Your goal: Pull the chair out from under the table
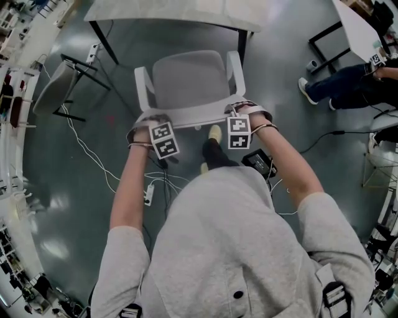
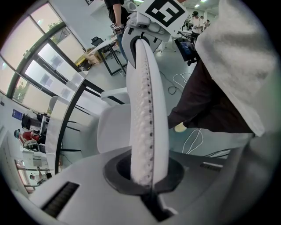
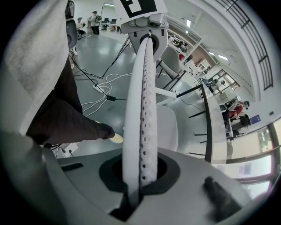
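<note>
A light grey chair [image 1: 186, 81] with white armrests stands just in front of the white table [image 1: 174, 12], its seat mostly out from under the edge. My left gripper [image 1: 149, 128] is shut on the left end of the chair's backrest [image 1: 189, 117], and my right gripper [image 1: 244, 113] is shut on the right end. In the left gripper view the perforated white backrest edge [image 2: 142, 110] runs straight into my left gripper [image 2: 145, 180]. The right gripper view shows the same backrest edge [image 3: 140, 110] clamped in my right gripper [image 3: 139, 184]. My foot [image 1: 214, 133] is just behind the chair.
A second chair [image 1: 53, 87] stands at the left. White cables [image 1: 93, 155] and a power strip [image 1: 148, 195] lie on the grey floor by my feet, with a black device [image 1: 258, 163] to the right. A seated person [image 1: 348, 84] is at the far right beside another table [image 1: 357, 25].
</note>
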`<state>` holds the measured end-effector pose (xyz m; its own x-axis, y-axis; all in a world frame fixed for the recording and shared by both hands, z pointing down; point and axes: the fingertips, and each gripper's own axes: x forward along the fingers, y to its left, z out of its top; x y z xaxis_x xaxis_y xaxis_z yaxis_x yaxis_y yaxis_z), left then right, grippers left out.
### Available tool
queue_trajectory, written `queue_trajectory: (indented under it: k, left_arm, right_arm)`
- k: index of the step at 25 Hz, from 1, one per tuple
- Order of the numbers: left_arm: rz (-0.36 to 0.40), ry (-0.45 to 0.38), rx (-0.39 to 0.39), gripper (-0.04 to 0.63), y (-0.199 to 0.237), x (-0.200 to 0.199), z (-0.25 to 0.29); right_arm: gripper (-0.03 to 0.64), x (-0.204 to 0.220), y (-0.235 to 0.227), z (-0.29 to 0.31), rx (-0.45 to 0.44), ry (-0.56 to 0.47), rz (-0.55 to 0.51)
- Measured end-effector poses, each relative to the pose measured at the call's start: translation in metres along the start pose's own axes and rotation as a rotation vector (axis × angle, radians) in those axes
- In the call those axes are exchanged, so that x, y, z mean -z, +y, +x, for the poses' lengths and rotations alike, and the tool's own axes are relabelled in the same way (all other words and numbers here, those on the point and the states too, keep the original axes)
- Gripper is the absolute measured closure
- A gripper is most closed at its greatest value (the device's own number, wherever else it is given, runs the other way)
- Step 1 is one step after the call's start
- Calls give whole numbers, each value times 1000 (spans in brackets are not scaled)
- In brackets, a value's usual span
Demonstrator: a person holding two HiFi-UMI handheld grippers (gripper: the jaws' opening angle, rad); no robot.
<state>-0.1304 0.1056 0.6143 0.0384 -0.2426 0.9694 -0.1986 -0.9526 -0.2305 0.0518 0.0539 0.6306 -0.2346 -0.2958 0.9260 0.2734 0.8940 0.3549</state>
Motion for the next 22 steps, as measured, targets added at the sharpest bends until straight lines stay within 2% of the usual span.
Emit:
queue_trajectory:
  k: [7,22]
  left_arm:
    - [-6,4,0,581,-9,-4,-4]
    - [-4,-3,1,581,-67,-9,-17]
  right_arm:
    - [589,3,8,-5,-6,7,5]
    - [589,-2,64,-25,-10,4,1]
